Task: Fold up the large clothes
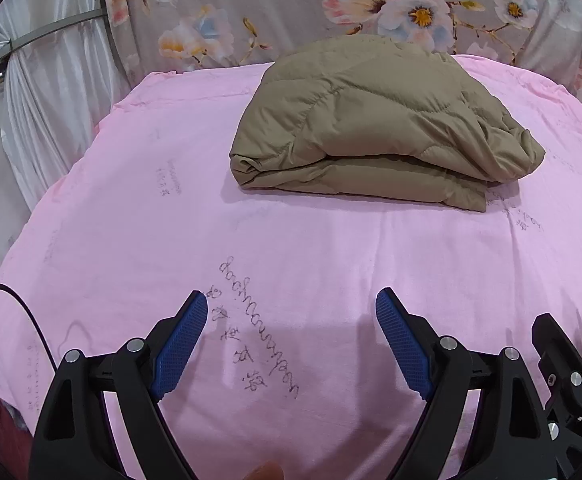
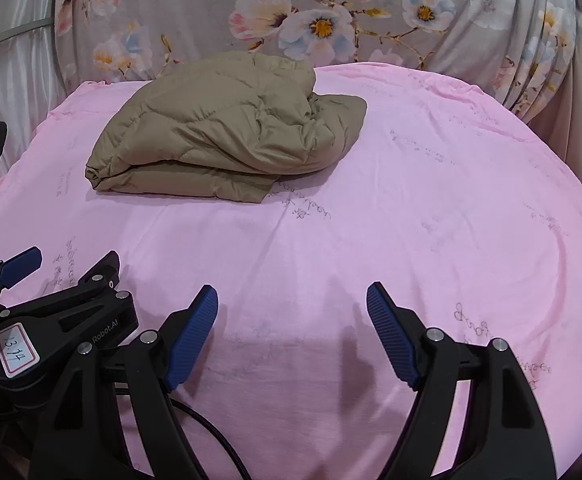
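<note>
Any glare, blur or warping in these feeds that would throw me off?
Left wrist view: sharp, even light, no glare; fisheye bows the pink printed bedsheet; dark corner vignette. Right wrist view: the same, soft shadows under the folded tan quilted jacket and open right hand-held gripper.

Both my wrist cameras tilt down over the near pink sheet (image 1: 131, 200), sharing the far folded jacket (image 2: 219, 128).

One folded jacket (image 1: 375, 120), one pink sheet (image 1: 131, 220), one floral cloth (image 1: 291, 8), two grippers.
</note>
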{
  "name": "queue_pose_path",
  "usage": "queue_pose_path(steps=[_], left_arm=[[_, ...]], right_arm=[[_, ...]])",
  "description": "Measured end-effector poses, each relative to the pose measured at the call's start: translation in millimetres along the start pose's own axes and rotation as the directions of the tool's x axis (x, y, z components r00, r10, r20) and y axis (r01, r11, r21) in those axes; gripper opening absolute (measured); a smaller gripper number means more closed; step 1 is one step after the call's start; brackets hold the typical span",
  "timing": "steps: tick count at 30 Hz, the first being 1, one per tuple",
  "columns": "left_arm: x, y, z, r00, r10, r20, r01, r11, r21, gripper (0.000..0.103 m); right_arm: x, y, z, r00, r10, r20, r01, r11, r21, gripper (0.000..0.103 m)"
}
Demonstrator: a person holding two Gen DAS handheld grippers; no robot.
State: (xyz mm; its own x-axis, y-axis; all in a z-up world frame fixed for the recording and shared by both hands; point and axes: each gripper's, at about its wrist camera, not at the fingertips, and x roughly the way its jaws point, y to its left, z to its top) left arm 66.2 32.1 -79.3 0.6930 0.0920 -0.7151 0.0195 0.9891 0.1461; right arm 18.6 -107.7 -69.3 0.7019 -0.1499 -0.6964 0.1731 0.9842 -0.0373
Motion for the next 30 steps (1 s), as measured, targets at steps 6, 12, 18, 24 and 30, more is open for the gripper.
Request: queue_pose_path(steps=[6, 12, 18, 24, 30], left_arm=[[-0.8, -0.2, -0.7, 1.000, 0.001, 0.003, -0.001, 1.000, 0.000, 0.084], [-2.5, 0.5, -0.5, 1.000, 0.001, 0.008, -0.001, 1.000, -0.001, 0.084], [-3.9, 0.0, 0.1, 1.000, 0.004, 0.010, -0.004, 1.000, 0.000, 0.083], [-4.0, -0.3, -0.1, 1.000, 0.004, 0.011, -0.004, 1.000, 0.000, 0.083], [-4.8, -0.8, 0.2, 1.000, 0.005, 0.012, -0.005, 1.000, 0.000, 0.083]], right_arm=[[-2.3, 3.0, -1.0, 1.000, -0.013, 0.010, 0.013, 1.000, -0.003, 0.074], [-3.3, 4.5, -0.9, 1.000, -0.017, 0.013, 0.017, 1.000, -0.005, 0.074], [-4.4, 4.1, -1.2, 1.000, -0.018, 0.011, 0.018, 1.000, -0.002, 0.074], [-4.6, 3.9, -1.2, 1.000, -0.019, 0.011, 0.019, 1.000, -0.002, 0.074], [-3.9, 3.2, -1.1, 1.000, -0.018, 0.011, 0.018, 1.000, -0.003, 0.074]])
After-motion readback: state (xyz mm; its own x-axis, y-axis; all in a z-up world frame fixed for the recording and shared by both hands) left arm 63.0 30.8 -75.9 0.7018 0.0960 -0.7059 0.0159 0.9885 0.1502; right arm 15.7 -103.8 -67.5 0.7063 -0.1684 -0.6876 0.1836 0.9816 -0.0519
